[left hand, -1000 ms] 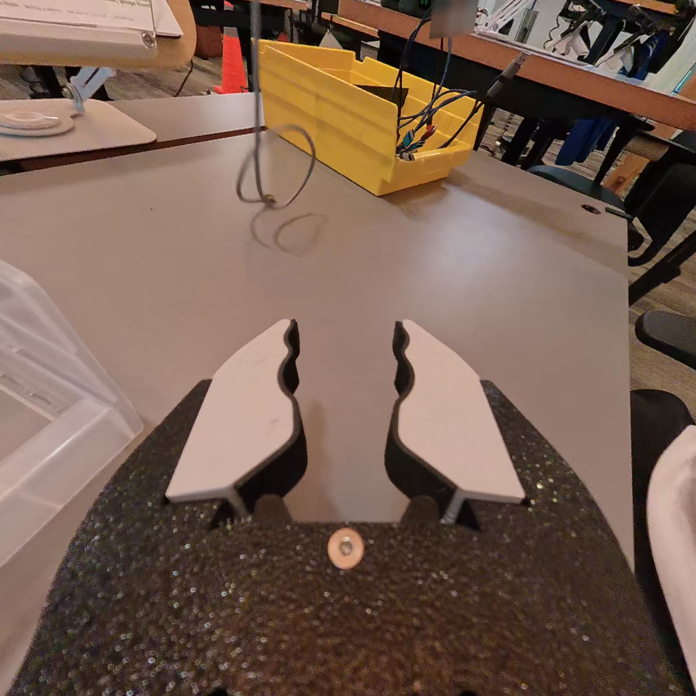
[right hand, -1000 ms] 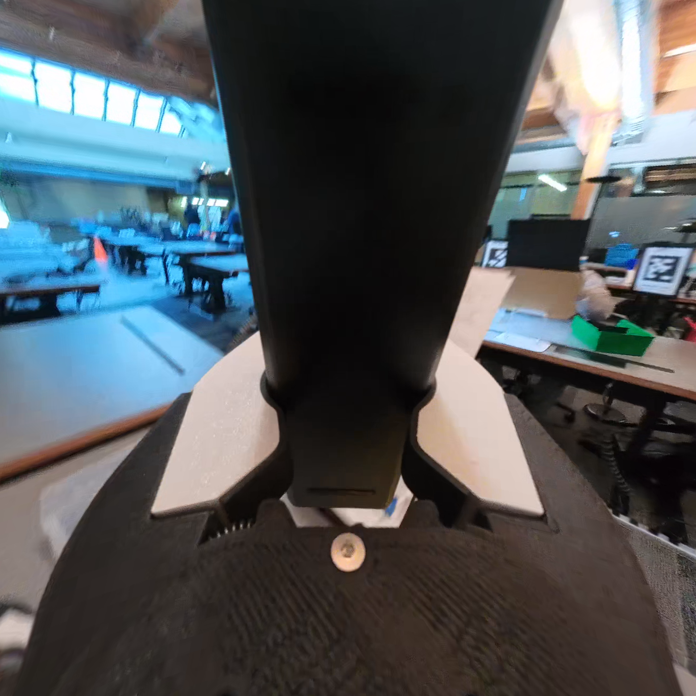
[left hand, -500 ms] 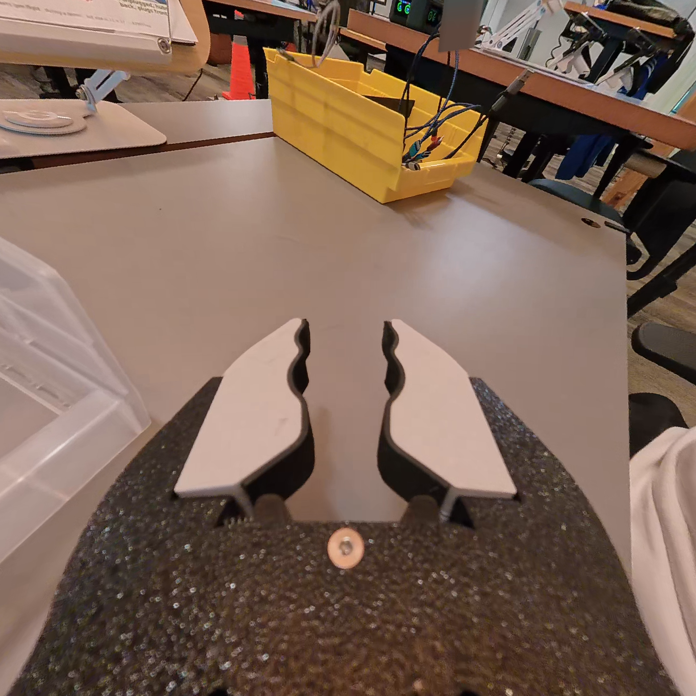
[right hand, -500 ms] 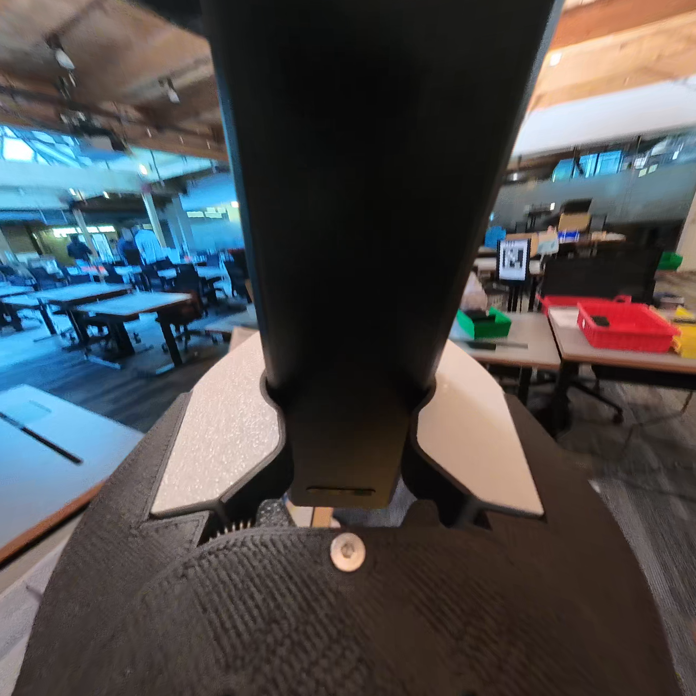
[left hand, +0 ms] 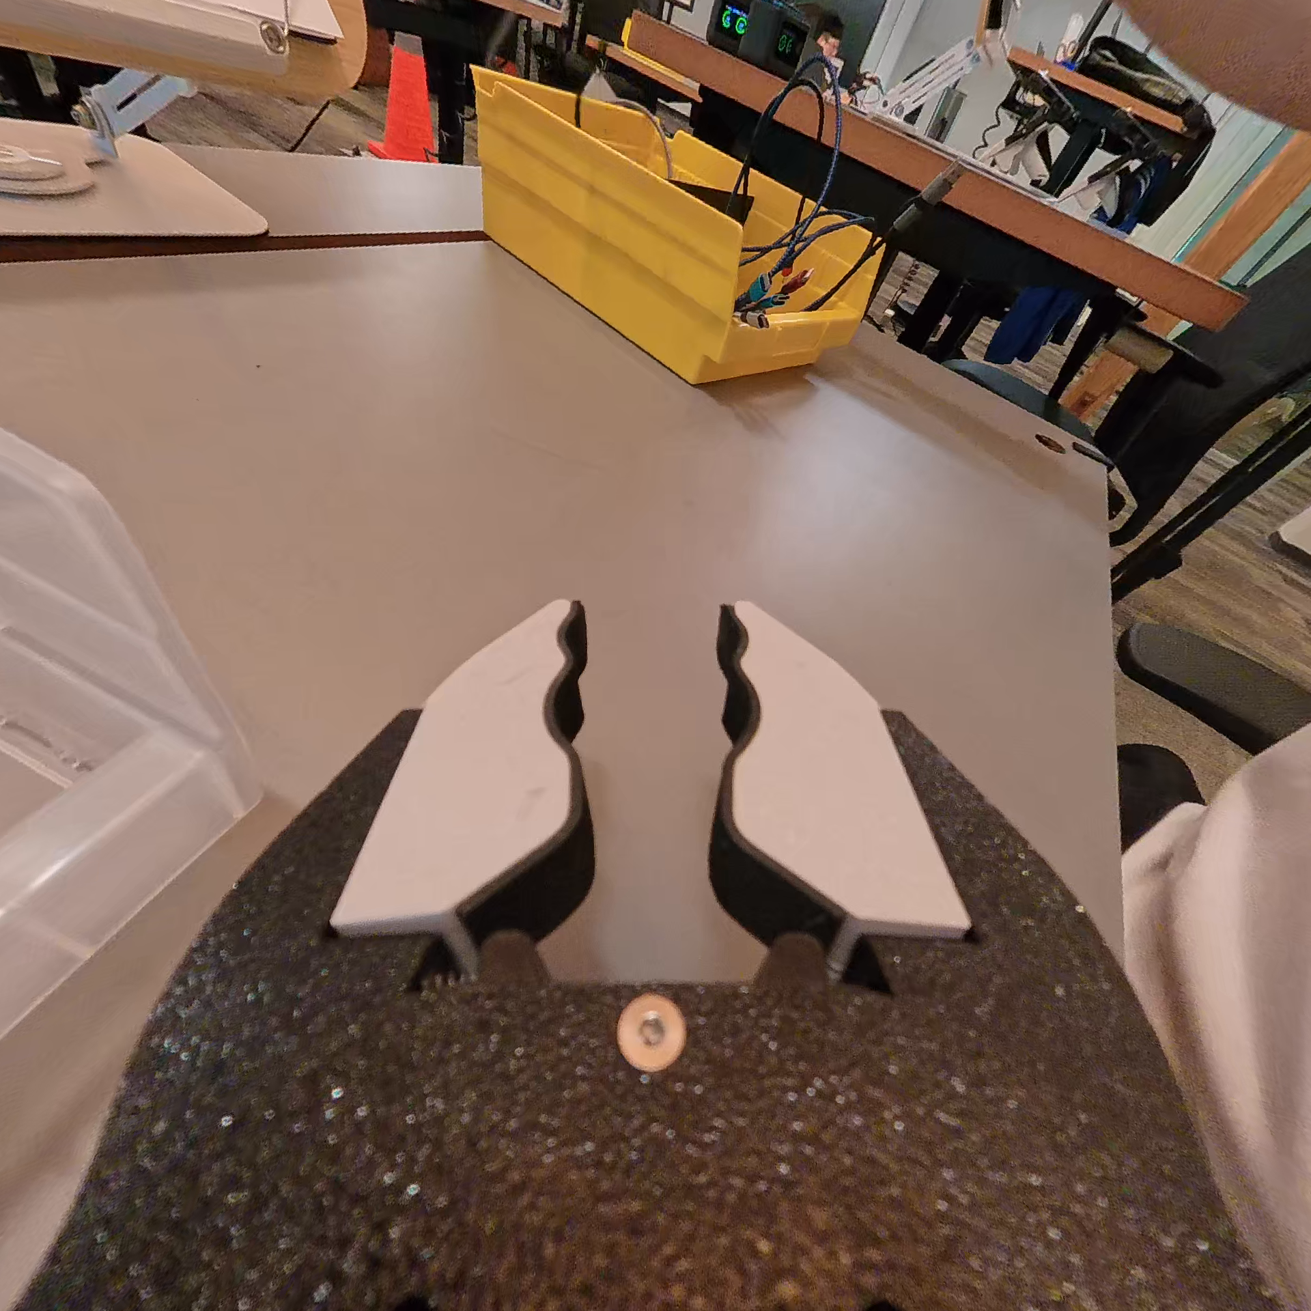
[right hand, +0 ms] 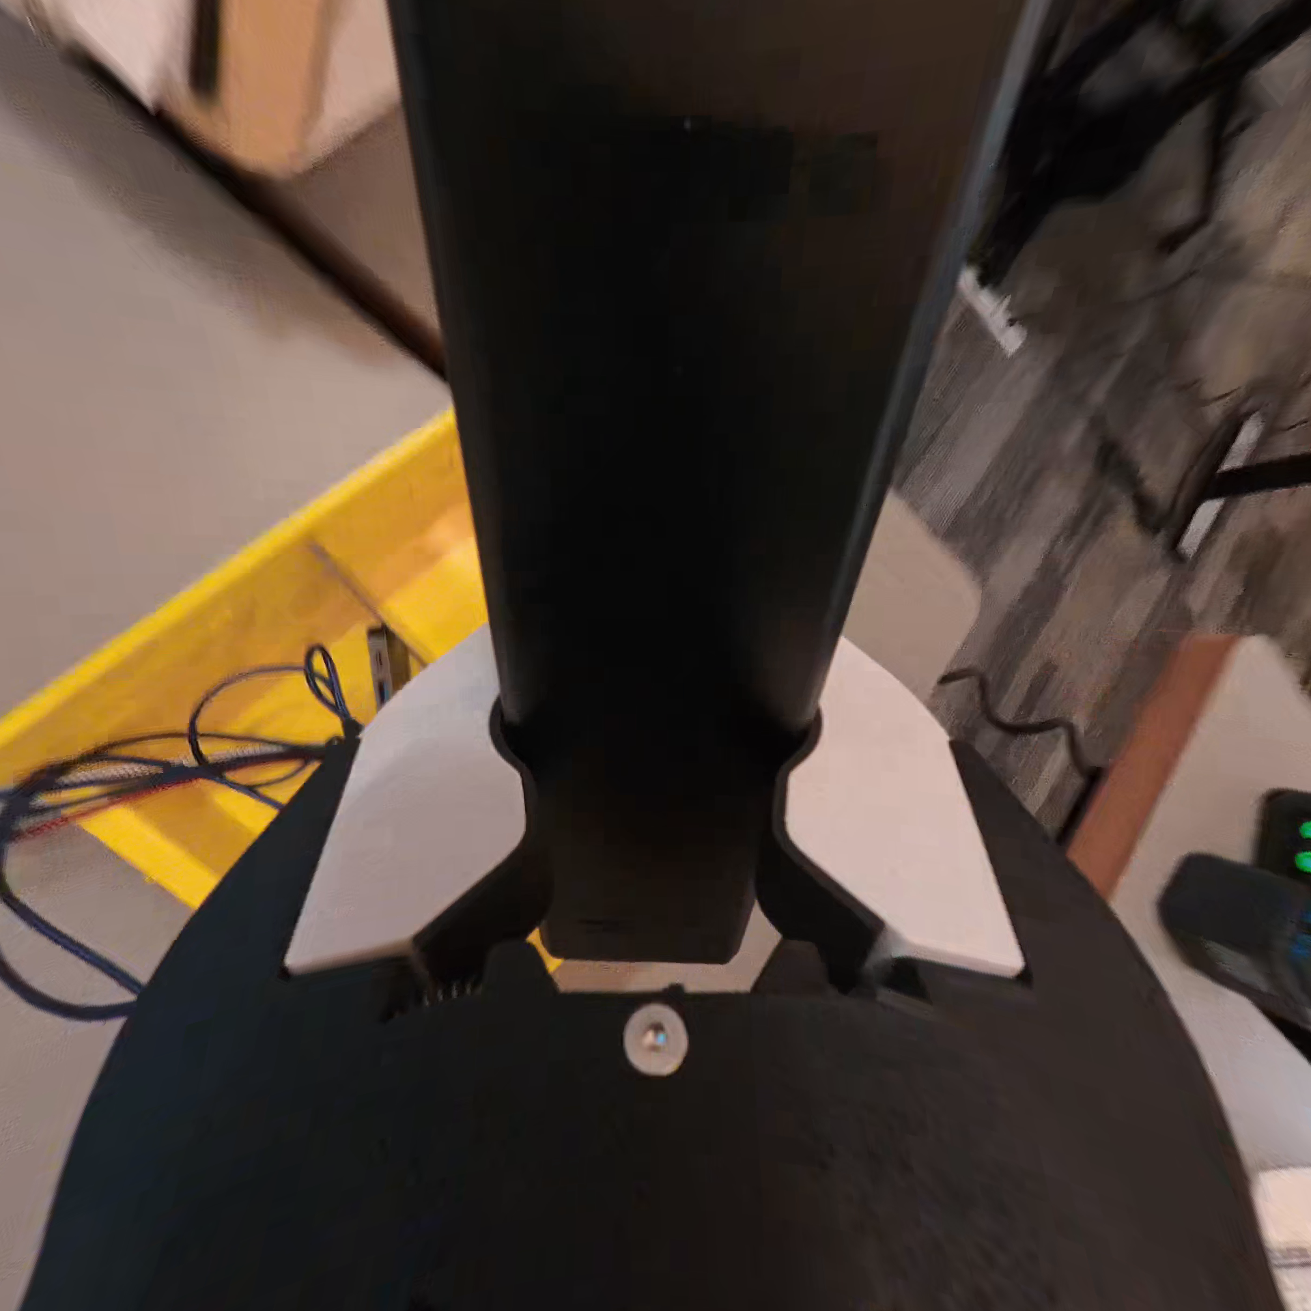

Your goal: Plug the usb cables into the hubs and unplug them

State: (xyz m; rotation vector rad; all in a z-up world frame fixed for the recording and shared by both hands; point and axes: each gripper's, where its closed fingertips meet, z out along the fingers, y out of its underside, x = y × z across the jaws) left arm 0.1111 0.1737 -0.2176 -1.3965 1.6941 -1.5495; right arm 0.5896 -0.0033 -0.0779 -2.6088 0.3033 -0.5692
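My left gripper is open and empty, low over the grey table. A yellow bin stands at the table's far side with several blue and black usb cables in it and spilling over its end. My right gripper is shut on a long black hub that fills the middle of the blurred right wrist view. It hangs above the yellow bin and its cables. A thin grey cable drops into the bin.
A clear plastic container sits at the left of the table. A monitor stand base lies at the far left. A white sleeve shows at the right edge, with a chair beyond. A black device with green lights lies at right. Across from one pair of fingers to the other is roughly 55 centimeters.
The grey cable that dangled over the table has moved away into the yellow bin. My right gripper has swung down with the hub to above the bin. My left fingers have narrowed slightly.
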